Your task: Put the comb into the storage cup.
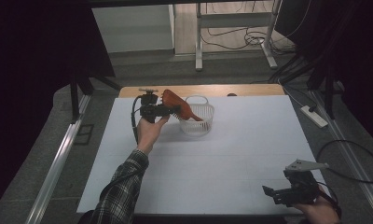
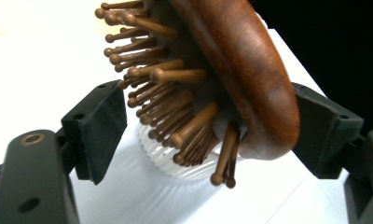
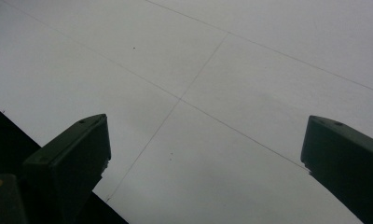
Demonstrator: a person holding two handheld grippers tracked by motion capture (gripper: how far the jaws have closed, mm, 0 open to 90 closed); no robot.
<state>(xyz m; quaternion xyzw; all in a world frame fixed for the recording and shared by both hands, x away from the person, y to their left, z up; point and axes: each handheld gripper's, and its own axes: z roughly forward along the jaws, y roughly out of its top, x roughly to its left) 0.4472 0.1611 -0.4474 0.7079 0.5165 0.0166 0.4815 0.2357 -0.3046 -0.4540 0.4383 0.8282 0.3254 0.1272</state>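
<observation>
Nearest to the person, the right gripper (image 1: 287,192) rested by the front right edge of the white table (image 1: 250,154), its jaws wide apart with nothing between them. Much free surface lay around it.

Farther away, the left gripper (image 1: 168,110) was at the wooden hairbrush (image 1: 176,104). In the left gripper view, the brush (image 2: 231,70) sat between the jaws; its smooth back seemed to touch one pad, while the other pad stood clear of the bristles, so the hold looked released. The brush leaned with its handle down inside the white basket (image 1: 197,120).

The brush was probably stiff and rather light, with a polished back that could slip. The head edges or the handle would be the safer places to grip, not the bristles. The light basket might tip easily. Behind it, the far table edge was near.
</observation>
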